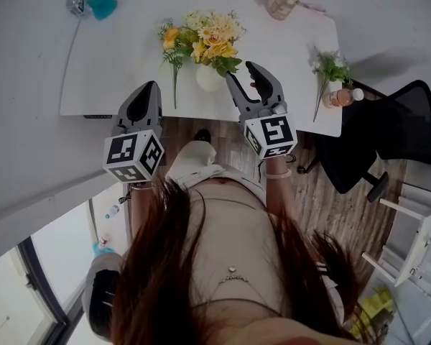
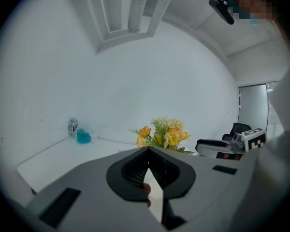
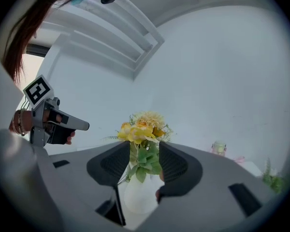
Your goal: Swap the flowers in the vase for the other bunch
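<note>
White round-bellied vase upright near front edge of white counter, abt mid-width. Stuffed w/ flowers: yellow, orange & cream blooms, dark green leaves hanging over the neck. One long green stem w/ orange head flat on counter just left of vase. Other bunch well apart at counter's right end: mostly green, small white blooms, thin stem toward front edge, just beside a peach-coloured bottle w/ white cap.

Right gripper just right of vase, jaws apart, nothing clamped. In right gripper view, vase & leaves framed between jaws, pads not pressing. Left gripper at front edge, left of vase, jaws together, empty.

Far back: jar at right, clear bottle & teal thing at left. Black office chair past right end.
</note>
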